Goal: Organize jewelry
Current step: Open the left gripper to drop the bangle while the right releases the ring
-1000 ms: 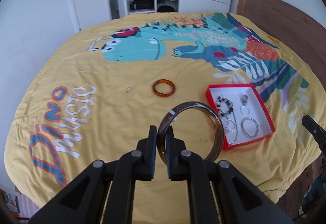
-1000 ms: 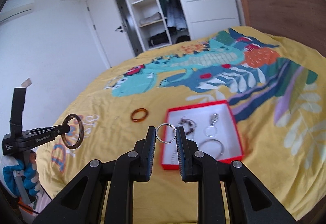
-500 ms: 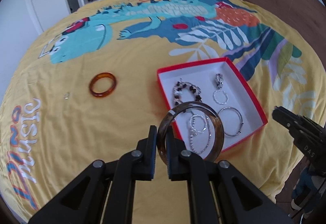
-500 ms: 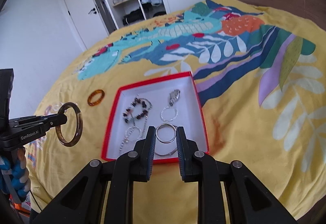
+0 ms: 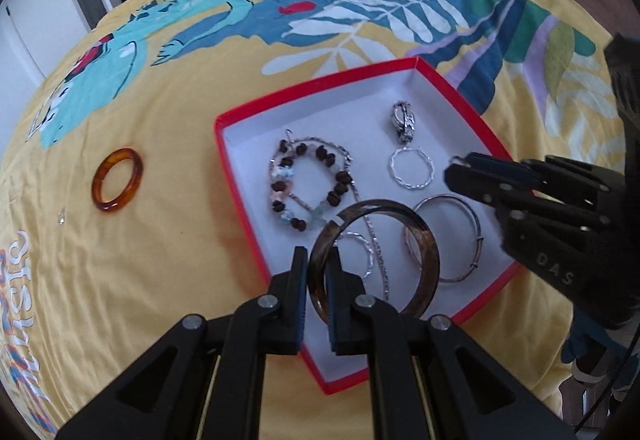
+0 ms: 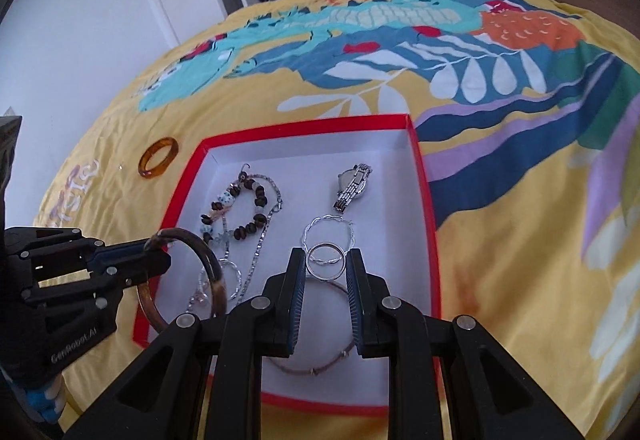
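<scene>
Two pairs of tongs hang over a bed (image 6: 520, 260) under a yellow dinosaur-print cover, both pointing down at a red box (image 5: 236, 176) with a white floor that lies open on the cover.

Left tongs (image 5: 318, 272) are clamped together on the rim of a dark tortoiseshell bangle (image 5: 428, 260), which stands on edge above the near half of the box; the right wrist view shows the same bangle (image 6: 208, 260) at the near left corner of the box, held clear of the floor as far as I can tell. Right tongs (image 6: 326, 260) are closed on a thin silver ring (image 6: 326, 261), its sides pressed between the two pads, over the near middle of the box; from the left tongs they sit off to the right, above the box's right edge.

Beyond the left tongs, inside the box, lie a brown-and-pale beaded bracelet (image 5: 308, 184) with a silver chain (image 5: 372, 236) running back toward the tongs, a twisted silver hoop (image 5: 412, 172) and, farther off, a silver watch (image 5: 403, 122). A plain silver bangle (image 5: 460, 240) lies just right of the held bangle.

Outside the box, well to the left of both tongs, an amber ring-shaped bangle (image 5: 118, 180) rests on the cover, with a tiny clear piece (image 5: 61, 217) nearer still that is too small to name.
</scene>
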Available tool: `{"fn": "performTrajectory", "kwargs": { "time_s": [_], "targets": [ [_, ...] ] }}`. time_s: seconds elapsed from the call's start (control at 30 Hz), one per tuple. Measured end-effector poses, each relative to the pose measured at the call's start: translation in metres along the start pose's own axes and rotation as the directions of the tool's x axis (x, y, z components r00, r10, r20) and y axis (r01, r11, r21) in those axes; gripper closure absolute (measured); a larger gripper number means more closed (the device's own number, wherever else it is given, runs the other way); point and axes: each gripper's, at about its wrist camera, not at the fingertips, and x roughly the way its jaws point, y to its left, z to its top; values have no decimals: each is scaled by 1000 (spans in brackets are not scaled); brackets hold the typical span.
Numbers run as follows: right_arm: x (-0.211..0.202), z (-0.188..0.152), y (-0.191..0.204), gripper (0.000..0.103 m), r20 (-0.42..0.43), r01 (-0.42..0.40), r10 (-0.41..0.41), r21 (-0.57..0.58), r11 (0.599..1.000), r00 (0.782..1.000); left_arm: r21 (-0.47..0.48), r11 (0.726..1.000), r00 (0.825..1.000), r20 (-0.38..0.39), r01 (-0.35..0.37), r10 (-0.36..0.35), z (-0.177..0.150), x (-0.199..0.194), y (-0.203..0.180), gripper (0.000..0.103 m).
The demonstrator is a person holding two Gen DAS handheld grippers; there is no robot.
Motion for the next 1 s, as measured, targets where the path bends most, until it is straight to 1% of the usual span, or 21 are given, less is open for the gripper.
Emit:
{"fn": "performTrajectory", "kwargs": {
  "time_s": [0.17,0.47,0.77,0.97,1.0],
  "targets": [
    [17,-2,-3,83,-36,-3,2,-6,1000,999,4,1000,1000,-27,15,-15,0,15,-3,95],
    [30,-4,-1,83,-71,-5,4,-10,1000,997,-17,999,997,-74,31,-32,-7,31,-2,95],
    [31,-4,-1,82,-85,-7,7,-6,1000,996,-33,999,995,-96,33,-36,-5,34,0,92],
    [26,-4,-1,80,-85,-1,2,5,1000,996,-49,997,992,-110,51,-57,-6,32,1,92],
    [23,-4,-1,78,-81,-2,3,10,1000,997,-53,997,992,-112,53,-59,-6,31,2,92]
  ]
}}
